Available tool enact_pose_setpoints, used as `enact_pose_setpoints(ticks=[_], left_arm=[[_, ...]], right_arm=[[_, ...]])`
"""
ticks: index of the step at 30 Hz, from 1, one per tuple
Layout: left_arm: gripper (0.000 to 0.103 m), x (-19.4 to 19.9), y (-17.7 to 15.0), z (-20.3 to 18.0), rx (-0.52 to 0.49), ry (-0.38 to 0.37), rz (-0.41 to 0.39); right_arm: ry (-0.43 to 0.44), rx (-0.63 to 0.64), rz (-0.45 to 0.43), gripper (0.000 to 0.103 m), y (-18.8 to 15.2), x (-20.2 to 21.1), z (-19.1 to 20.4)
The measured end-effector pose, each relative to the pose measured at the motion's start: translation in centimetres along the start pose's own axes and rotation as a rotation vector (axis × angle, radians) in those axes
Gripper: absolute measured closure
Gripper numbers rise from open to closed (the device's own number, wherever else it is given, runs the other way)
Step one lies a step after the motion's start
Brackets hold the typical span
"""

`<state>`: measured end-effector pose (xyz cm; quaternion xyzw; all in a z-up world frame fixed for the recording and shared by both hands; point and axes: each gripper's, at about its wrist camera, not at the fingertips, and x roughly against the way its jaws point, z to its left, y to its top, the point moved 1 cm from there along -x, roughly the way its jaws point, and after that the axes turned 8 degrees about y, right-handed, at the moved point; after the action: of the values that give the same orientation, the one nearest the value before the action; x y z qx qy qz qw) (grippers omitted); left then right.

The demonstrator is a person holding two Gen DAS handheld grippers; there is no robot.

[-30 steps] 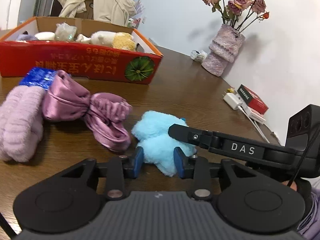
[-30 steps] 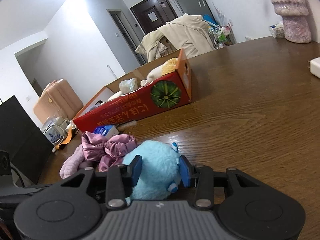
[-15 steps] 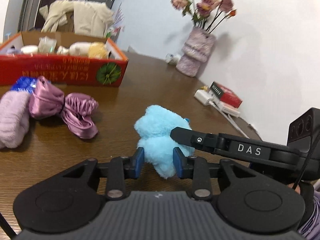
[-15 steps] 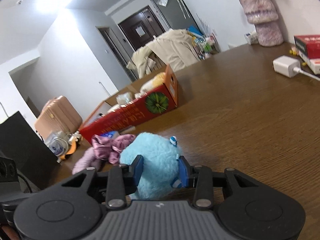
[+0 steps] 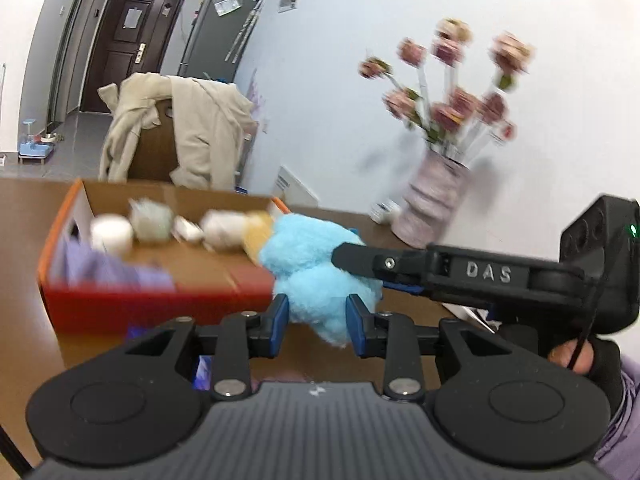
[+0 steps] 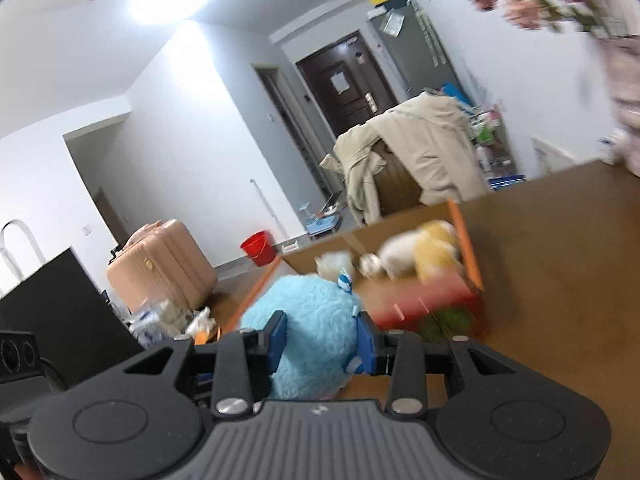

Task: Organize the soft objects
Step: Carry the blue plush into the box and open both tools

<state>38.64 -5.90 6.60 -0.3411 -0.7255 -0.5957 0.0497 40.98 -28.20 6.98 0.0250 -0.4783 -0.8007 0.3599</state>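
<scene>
Both grippers hold one fluffy light-blue plush toy (image 5: pixel 316 268) in the air above the brown table. My left gripper (image 5: pixel 317 318) is shut on its lower part. In that same view the right gripper's black finger (image 5: pixel 384 262) presses into the toy from the right. Seen from the right wrist, my right gripper (image 6: pixel 320 340) is shut on the plush toy (image 6: pixel 312 328). Just behind the toy stands the red cardboard box (image 5: pixel 160 304), open at the top, with white and yellow soft toys (image 5: pixel 232 232) and a purple cloth inside. The box (image 6: pixel 432 296) is blurred in both views.
A pink vase of dried roses (image 5: pixel 436 204) stands on the table by the white wall at the right. A chair draped with a beige coat (image 5: pixel 188 136) is behind the box. A pink suitcase (image 6: pixel 160 268) and a red bucket (image 6: pixel 258 248) sit on the floor.
Both grippers have lifted the blue toy off the table and carried it toward the red box. The purple scrunchie and lilac cloth have dropped out of view below.
</scene>
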Motion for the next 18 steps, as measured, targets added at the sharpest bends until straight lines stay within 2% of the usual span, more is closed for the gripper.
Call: enact_pose_setpoints(ticks=[2,5,8,11,12,14,18], left_arm=[[0.071,-2.5,2.5,2.6,0.014,0.018,0.031],[0.071,-6.8,4.8,6.5,0.046,0.047,0.092],[0.071,-10.8,5.6,9.7,0.074,0.096,0.152],[0.071,-13.5,5.1,12.0,0.031,0.158,0.196],[0.071,-13.6,4.8,12.6,0.032,0.155,0.201],[0.070,-13.1,4.4,13.4,0.035,0.134,0.185],[0.069,-11.2,4.2,13.8,0.011,0.149,0.146]], right_arm=[[-0.011,-0.006,0.054,0.067,2.7,-4.9,-0.4],[-0.046,0.009,0.132,0.067,5.1,-11.7,-1.2],[-0.080,0.007,0.207,0.066,5.3,-17.8,-2.3],[-0.133,-0.006,0.320,0.068,4.4,-23.5,-4.4],[-0.151,-0.011,0.359,0.075,3.8,-24.7,-4.8],[-0.156,0.008,0.359,0.074,3.0,-25.2,-4.9],[-0.130,0.065,0.375,0.073,2.9,-24.9,-4.2]])
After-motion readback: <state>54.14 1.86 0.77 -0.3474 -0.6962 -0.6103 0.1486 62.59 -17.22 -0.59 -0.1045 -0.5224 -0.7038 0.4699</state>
